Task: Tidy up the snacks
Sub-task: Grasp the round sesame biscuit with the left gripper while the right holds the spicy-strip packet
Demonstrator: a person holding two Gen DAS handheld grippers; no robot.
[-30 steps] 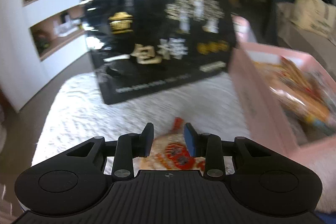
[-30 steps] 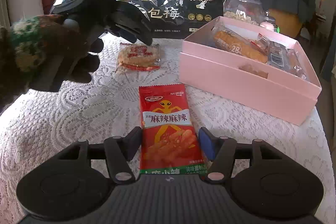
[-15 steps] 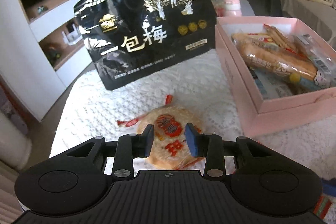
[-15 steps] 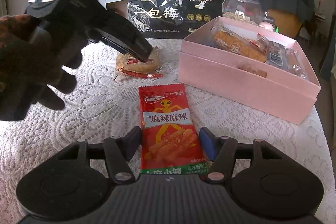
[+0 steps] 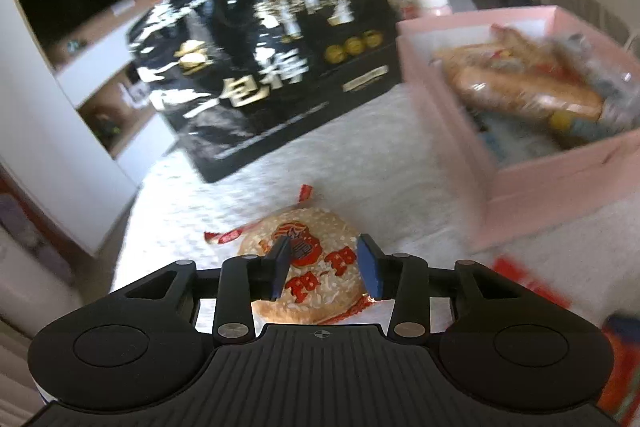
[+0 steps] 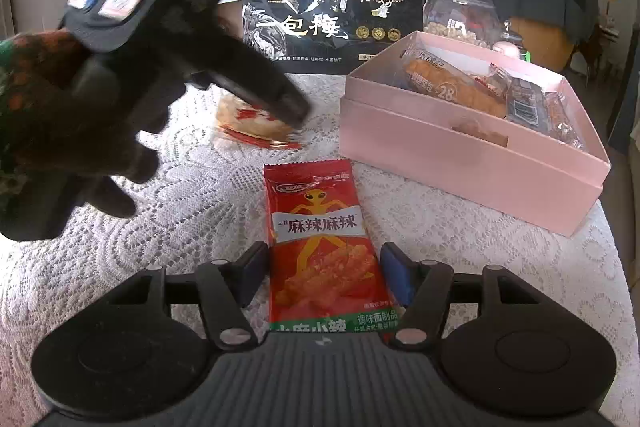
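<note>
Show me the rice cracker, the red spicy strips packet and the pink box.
rice cracker (image 5: pixel 316 267), left wrist view, printed top.
red packet (image 6: pixel 320 239), right wrist view, middle of front.
pink box (image 6: pixel 472 163), right wrist view, near side wall.

Round rice cracker and red snack packet lie flat.

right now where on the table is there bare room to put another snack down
Bare lace shows between the red spicy-strip packet and the pink box, and left of the packet below the left gripper. Crowded at the back: rice cracker, black plum bag and box sit close.
</note>
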